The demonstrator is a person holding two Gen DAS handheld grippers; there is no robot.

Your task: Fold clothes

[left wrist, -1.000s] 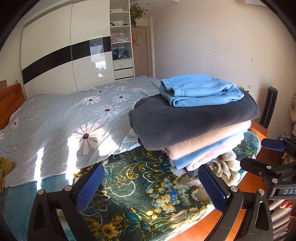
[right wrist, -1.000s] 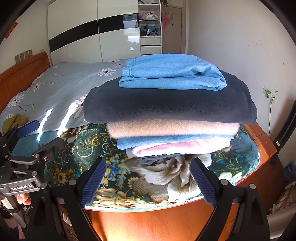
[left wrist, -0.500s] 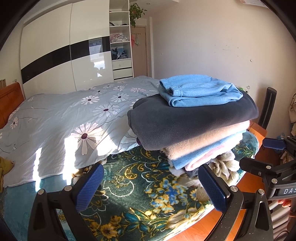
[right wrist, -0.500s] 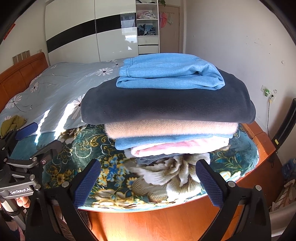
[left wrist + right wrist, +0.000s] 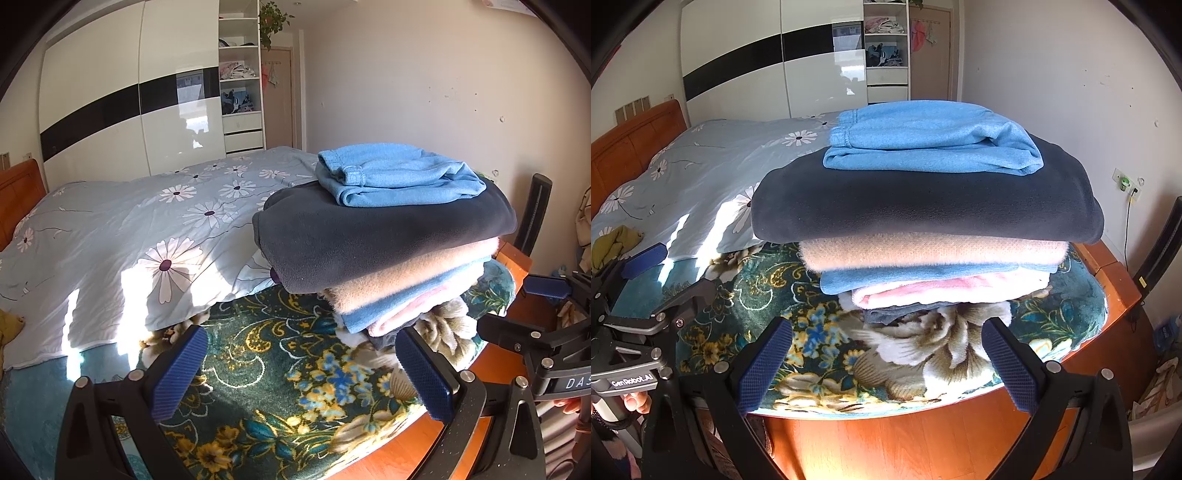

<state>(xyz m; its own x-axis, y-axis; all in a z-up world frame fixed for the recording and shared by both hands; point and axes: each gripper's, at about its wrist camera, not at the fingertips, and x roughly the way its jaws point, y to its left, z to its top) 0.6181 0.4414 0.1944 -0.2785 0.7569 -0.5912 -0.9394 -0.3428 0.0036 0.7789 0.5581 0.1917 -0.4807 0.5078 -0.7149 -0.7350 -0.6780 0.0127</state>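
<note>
Squarely ahead of both cameras sits the stack of folded clothes, resting on a floral blanket at the foot of the bed. On top lies a light blue garment, under it a wide dark grey fleece, then a beige layer, another blue one, a pink one and a dark piece at the bottom. The fleece overhangs the layers below it on both sides.

The right gripper is released, its blue pads spread wide and holding nothing, poised just short of the stack's base at 6 o'clock. The left gripper is likewise spread and empty, with the stack at its 2 o'clock and the blanket between its pads. Each gripper shows at the edge of the other's view.

Beyond the stack, at 10 o'clock, a daisy-print duvet covers the bed, sunlit in patches. A wardrobe with a black band stands behind, open shelves beside it. The wooden footboard edges the blanket below.
</note>
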